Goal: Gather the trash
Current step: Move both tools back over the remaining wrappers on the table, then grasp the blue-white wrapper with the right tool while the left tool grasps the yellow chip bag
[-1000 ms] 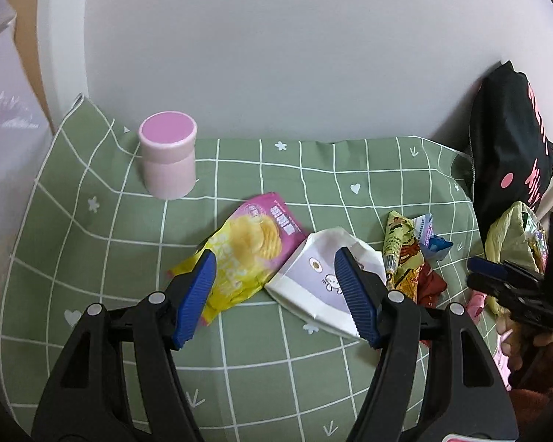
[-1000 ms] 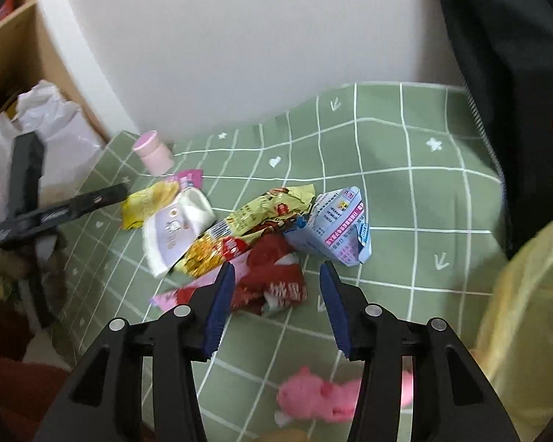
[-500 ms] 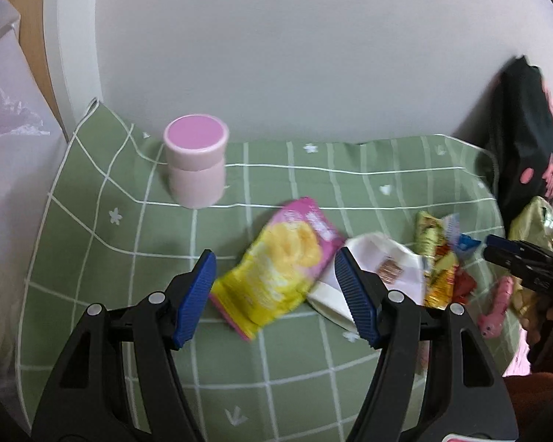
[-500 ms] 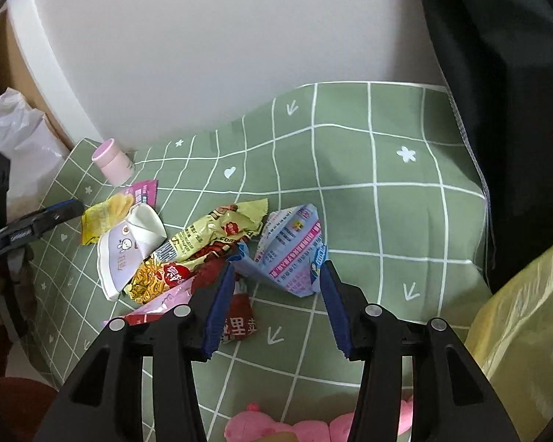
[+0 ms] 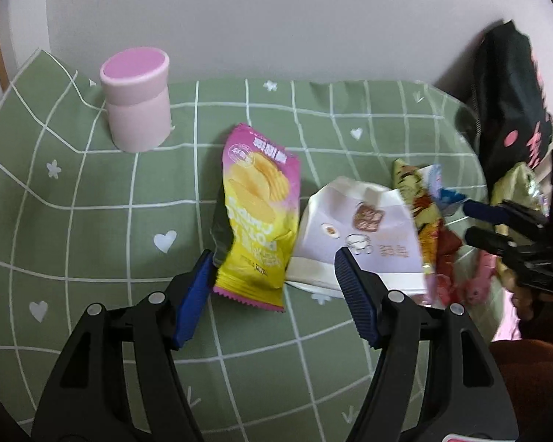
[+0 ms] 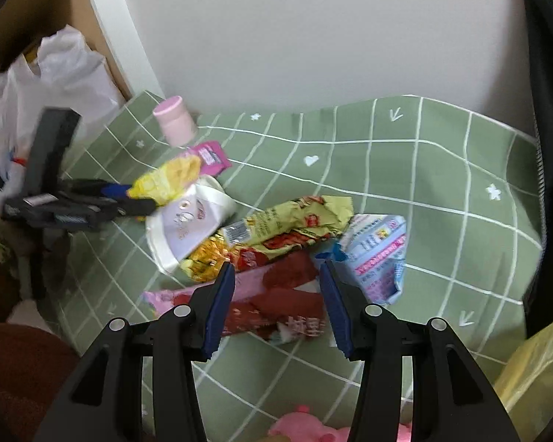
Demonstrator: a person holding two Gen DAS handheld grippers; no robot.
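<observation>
The green checked cloth [image 5: 92, 191] carries a pile of wrappers running from its middle toward its right edge. My left gripper [image 5: 272, 276] hangs wide open and empty over the near end of the yellow chip bag [image 5: 258, 213], whose long axis runs away from me toward the back edge. My right gripper [image 6: 276, 294], also open with nothing held, straddles the red wrapper [image 6: 280, 294], which lies crosswise. Left looks nearer its target.
</observation>
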